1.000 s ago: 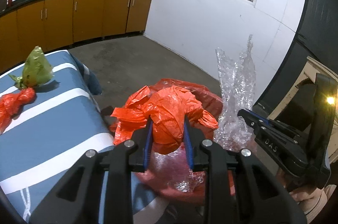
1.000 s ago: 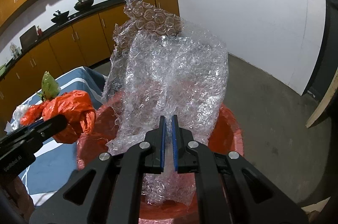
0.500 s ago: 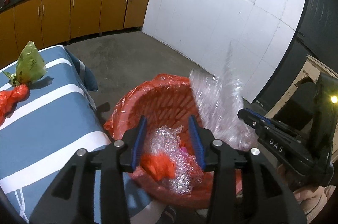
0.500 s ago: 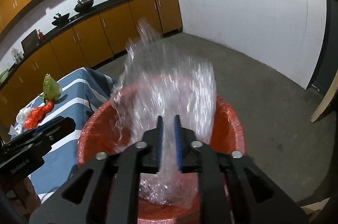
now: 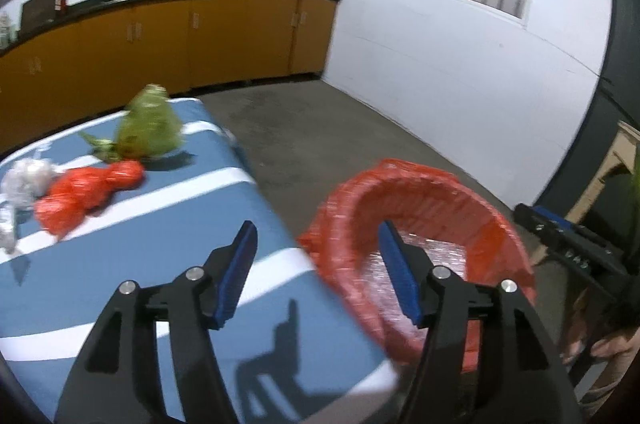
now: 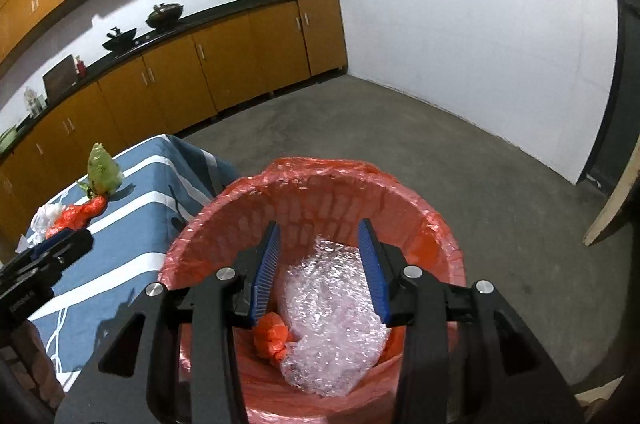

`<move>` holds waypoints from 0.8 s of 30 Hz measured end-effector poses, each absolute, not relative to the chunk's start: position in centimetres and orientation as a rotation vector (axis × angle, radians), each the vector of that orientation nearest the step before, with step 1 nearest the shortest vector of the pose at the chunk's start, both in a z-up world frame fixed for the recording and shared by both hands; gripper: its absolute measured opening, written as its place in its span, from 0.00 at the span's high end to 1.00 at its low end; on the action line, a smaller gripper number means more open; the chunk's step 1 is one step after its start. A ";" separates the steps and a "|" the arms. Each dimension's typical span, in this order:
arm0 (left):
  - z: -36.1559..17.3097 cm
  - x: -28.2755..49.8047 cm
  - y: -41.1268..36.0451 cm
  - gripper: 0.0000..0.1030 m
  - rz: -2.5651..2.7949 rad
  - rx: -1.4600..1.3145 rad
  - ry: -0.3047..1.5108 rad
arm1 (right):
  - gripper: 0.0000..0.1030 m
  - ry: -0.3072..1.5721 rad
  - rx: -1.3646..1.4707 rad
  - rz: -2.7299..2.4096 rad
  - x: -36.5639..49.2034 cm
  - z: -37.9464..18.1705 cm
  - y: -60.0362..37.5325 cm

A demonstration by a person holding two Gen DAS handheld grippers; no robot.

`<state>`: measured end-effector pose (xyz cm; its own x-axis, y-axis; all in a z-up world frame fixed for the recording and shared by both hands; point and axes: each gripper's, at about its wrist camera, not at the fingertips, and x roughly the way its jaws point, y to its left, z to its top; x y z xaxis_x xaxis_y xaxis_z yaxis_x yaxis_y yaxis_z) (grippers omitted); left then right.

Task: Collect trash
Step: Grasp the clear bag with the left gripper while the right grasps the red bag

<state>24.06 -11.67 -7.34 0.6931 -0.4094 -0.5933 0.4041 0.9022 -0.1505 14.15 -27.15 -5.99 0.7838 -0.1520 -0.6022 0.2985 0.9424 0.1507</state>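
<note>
Opening over the bin, our right gripper (image 6: 318, 264) has nothing between its blue pads: its jaws are spreading apart, and the bubble wrap (image 6: 332, 308) lies below and just ahead of them, down inside the bin (image 6: 320, 184) with its red liner, touching a small red bag (image 6: 272, 338) at the lower left. Our left gripper (image 5: 316, 268) is also empty, jaws widening, and it hangs over the near corner of the blue striped table (image 5: 120, 288), with the bin just to its right. We judge the drop-off step to be finished for both hands, so the next step is another pickup. Ahead and to the left of the left gripper, well apart from it on the table, lie a crumpled red bag (image 5: 90, 190), a green bag (image 5: 148, 128) just behind that, and a pale clear wad (image 5: 26, 180) at the far left. The next move calls for reaching across the table, setting wide jaws around one bundle, and pinching soft plastic firmly enough that it does not slip.
</note>
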 end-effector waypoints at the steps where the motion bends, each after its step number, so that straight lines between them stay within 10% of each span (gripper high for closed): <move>1: -7.2 24.0 -10.7 0.36 -0.425 -0.004 0.655 | 0.60 0.625 0.238 -0.237 14.3 -5.9 -26.8; 24: -5.4 27.1 14.2 0.25 0.199 -0.081 0.545 | 0.60 0.607 0.096 0.077 20.9 -3.6 -11.5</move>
<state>27.08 14.15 -5.40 0.8365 0.1665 -0.5220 -0.2096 0.9775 -0.0241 20.89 -11.48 -3.64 0.8185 0.1007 -0.5656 -0.0441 0.9926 0.1129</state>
